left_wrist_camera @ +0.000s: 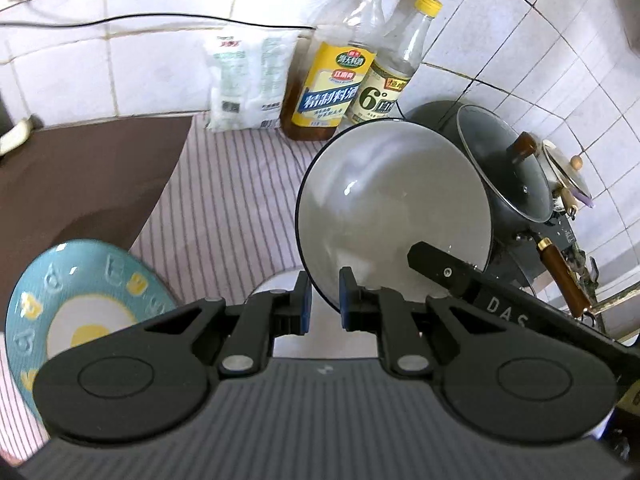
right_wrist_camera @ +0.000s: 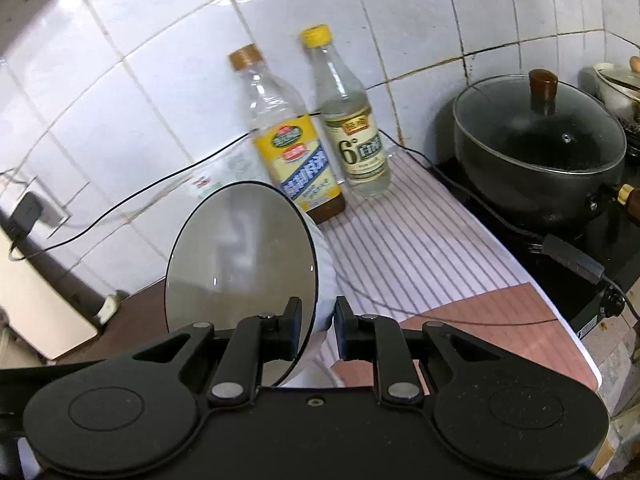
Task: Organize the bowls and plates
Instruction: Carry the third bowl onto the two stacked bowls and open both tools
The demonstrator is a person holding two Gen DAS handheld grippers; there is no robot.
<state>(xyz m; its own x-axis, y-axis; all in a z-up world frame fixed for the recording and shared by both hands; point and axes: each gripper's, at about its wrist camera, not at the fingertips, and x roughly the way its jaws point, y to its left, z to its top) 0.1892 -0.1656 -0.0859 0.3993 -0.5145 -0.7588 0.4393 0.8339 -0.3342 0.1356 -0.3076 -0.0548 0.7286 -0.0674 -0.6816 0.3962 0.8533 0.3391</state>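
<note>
One round glossy bowl [left_wrist_camera: 394, 196], striped cloth [left_wrist_camera: 236, 196]

One bowl [left_wrist_camera: 394, 200], one plate [left_wrist_camera: 86, 300], two bottles [left_wrist_camera: 332, 76], one pot [right_wrist_camera: 540, 152]

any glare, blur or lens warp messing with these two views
Left wrist view: fisheye bends the wall tiles; a soft sheen crosses the bowl held in the left tool; the salt bag looks washed out and smeared. Right wrist view: window glare bleaches the upper-left tiles, tile lines bow, both bottles are slightly motion-blurred, and the bowl in the right tool mirrors the wall.
</note>
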